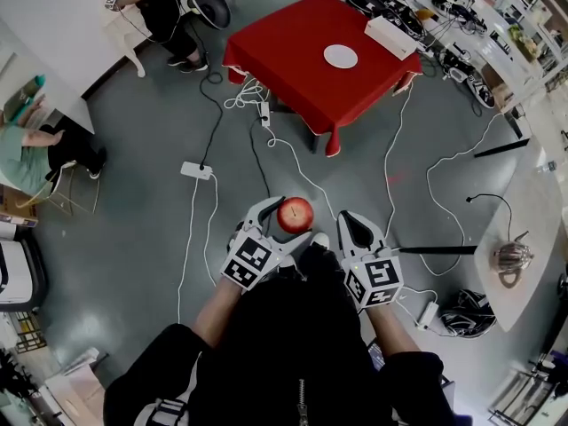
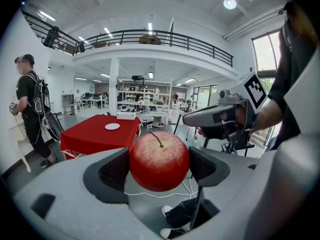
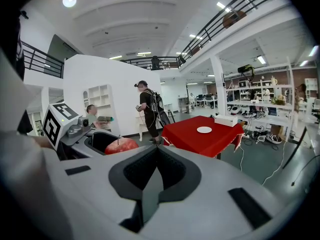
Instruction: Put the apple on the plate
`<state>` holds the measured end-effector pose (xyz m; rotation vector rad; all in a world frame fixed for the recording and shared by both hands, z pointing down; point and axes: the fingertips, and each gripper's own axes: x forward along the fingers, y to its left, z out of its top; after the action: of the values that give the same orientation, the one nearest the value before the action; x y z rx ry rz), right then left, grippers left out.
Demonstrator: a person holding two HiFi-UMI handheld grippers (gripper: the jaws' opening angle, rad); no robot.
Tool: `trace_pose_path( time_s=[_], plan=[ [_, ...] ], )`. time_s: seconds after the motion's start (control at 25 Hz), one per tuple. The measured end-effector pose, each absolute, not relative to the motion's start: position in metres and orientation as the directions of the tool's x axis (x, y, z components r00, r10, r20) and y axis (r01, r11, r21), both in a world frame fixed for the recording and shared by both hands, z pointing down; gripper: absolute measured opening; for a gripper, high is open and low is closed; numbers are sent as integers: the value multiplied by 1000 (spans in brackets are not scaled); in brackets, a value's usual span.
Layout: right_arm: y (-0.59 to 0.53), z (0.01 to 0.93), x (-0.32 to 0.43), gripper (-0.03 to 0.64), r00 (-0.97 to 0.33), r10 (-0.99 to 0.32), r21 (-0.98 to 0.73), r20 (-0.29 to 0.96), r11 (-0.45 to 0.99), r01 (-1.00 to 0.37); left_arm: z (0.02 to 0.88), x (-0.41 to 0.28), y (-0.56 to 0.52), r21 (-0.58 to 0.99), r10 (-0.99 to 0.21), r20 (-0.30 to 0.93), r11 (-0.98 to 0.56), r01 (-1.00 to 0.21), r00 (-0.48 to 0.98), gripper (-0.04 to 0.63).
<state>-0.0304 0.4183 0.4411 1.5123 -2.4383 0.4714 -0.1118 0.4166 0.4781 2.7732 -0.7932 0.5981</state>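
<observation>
A red apple [image 1: 295,214] with a stem is clamped between the jaws of my left gripper [image 1: 282,213], held in the air above the floor; it fills the middle of the left gripper view, apple [image 2: 159,161]. My right gripper [image 1: 349,224] is shut with nothing in it, held just to the right of the apple. Ahead stands a table with a red cloth [image 1: 302,69], and a small white plate [image 1: 341,56] lies on it. From the right gripper view I see the plate [image 3: 204,129] and the apple [image 3: 121,145] at the left.
A white box [image 1: 391,35] lies on the red table behind the plate. Cables and a power strip [image 1: 197,170] run over the grey floor between me and the table. A person [image 1: 169,7] stands left of the table; another sits at far left. Benches line the right.
</observation>
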Motion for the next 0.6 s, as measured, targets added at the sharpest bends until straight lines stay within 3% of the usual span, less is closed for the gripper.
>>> trace_pose_path(
  time_s=[0.6],
  plan=[
    [416,445,-35,11,-426,-825,-148,372,400,-905,483,-117,412,84,-447,437,-843,-531,780,364]
  ],
)
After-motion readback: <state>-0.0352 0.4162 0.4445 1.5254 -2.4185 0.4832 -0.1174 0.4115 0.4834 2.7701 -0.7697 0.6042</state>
